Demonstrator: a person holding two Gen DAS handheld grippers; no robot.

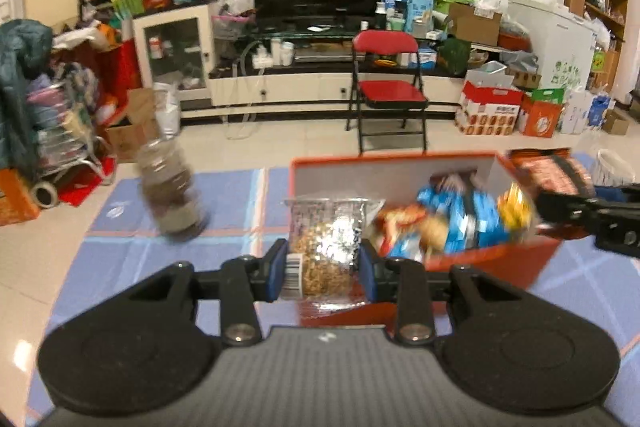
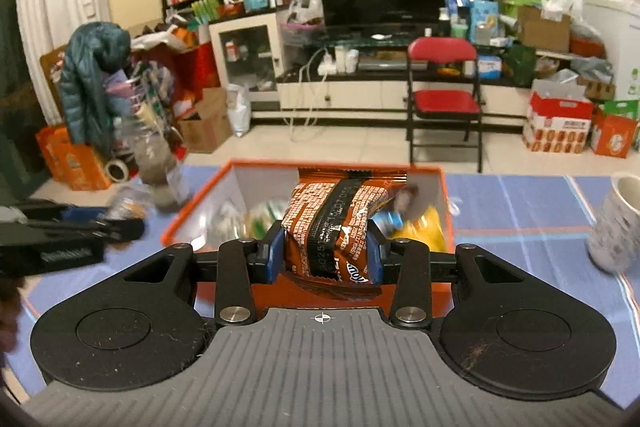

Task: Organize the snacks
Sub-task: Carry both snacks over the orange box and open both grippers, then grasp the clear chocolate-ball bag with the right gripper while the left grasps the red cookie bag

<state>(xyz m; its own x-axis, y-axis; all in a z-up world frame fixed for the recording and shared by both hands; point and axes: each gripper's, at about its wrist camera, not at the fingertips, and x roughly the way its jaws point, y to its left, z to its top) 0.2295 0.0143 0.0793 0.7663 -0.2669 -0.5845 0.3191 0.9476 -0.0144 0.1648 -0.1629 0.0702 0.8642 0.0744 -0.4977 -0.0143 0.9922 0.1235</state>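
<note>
Left gripper clamped on clear nut bag; right gripper clamped on brown snack packet. Both held above orange box, at 12 o'clock from each camera. Step judged: loading; next, lowering into free space, then letting go.

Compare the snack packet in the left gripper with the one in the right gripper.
The clear packet is see-through, showing pale brown bits and a barcode; the orange-brown packet is opaque and printed, with a dark band. The clear one is in the left gripper, the orange-brown one in the right gripper. Both are pinched between blue fingers near the orange box.
</note>
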